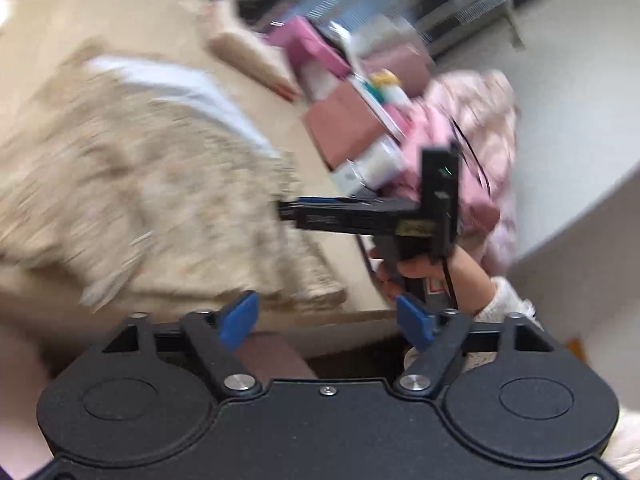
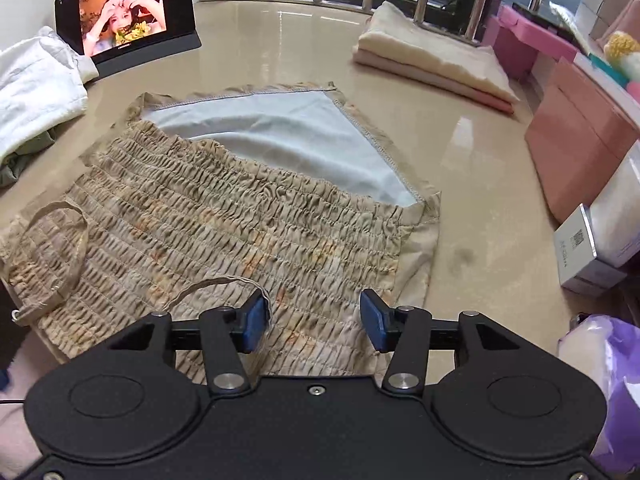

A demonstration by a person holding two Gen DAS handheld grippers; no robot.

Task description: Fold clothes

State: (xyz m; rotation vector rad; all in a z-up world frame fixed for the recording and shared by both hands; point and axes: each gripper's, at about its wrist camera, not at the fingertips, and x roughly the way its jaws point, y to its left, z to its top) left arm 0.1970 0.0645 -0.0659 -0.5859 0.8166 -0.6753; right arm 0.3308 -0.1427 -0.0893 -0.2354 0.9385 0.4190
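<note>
A tan smocked top [image 2: 224, 216] is laid flat near the table's [image 2: 280, 40] front edge, one corner folded over so the pale lining [image 2: 288, 140] is shown, thin straps looped loose. Right gripper [image 2: 314, 322] jaws are apart just above it; left gripper [image 1: 326, 320] jaws apart too, nothing between.

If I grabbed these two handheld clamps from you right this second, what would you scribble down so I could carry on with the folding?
Left gripper: open, nothing between its pads, off the near edge of the garment; its view is blurred.
Right gripper: open, empty, just above the smocked tan top, a loose strap by its left pad.
The top lies flat on the table, far part turned over showing pale lining.
Done: one folded cream pile at the far right; the top looks partly folded.
Left: tuck the straps, finish folding the top; a rumpled white garment waits far left.
</note>
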